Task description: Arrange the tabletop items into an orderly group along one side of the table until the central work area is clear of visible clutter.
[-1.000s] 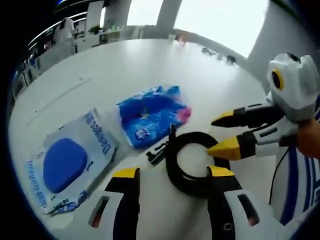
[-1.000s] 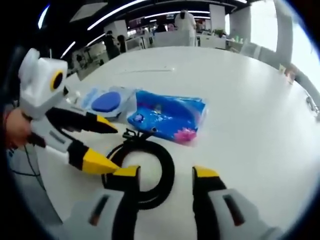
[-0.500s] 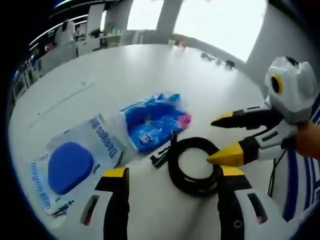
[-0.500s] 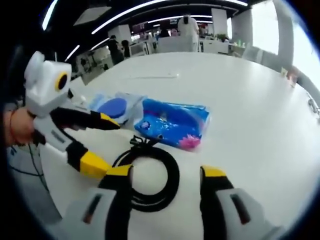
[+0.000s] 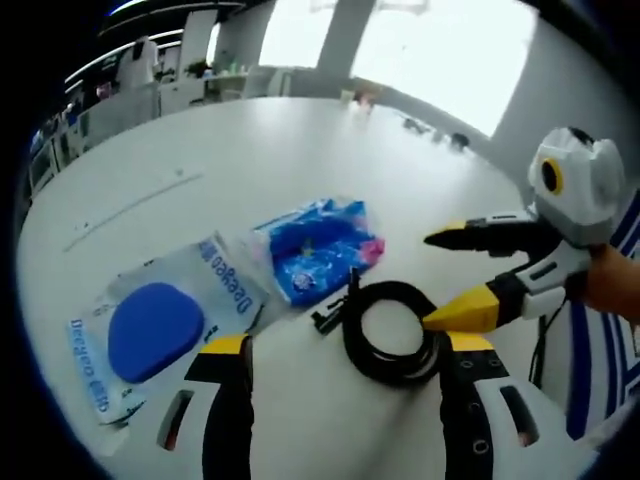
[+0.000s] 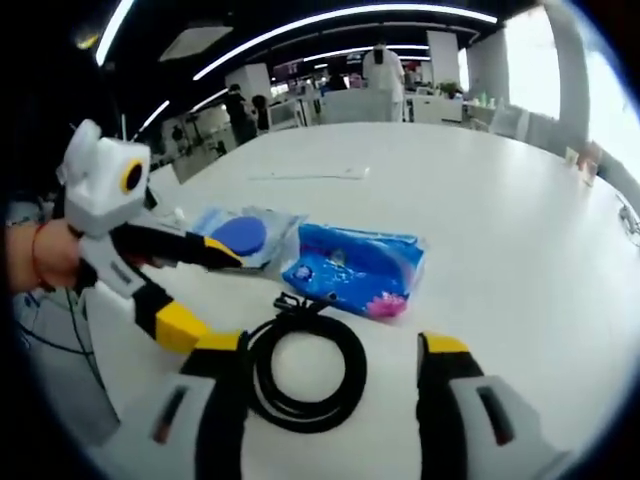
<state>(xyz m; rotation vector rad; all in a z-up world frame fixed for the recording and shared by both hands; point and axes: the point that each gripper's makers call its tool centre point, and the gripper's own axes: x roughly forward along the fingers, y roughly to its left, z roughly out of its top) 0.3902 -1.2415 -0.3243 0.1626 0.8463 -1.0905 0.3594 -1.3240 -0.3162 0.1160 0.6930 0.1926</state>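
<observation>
Both grippers have backed off from the coiled black cable (image 5: 392,332) vs a second ago; it now sits further out between the jaws in each view and looks smaller. Cable lies flat on the white table (image 5: 200,150), untouched, loose end pointing toward the blue printed packet (image 5: 316,247) just beside it. Clear pouch with a blue pad (image 5: 160,318) lies next to the packet, edges touching or overlapping; can't tell which. Left gripper (image 5: 345,345): jaws apart, nothing held, cable between and ahead of the tips. Right gripper (image 6: 332,345): jaws spread wide, empty, cable just ahead. In the left gripper view the right gripper's lower yellow tip is at the cable's rim. Packet, pouch and cable haven't shifted relative to each other.
</observation>
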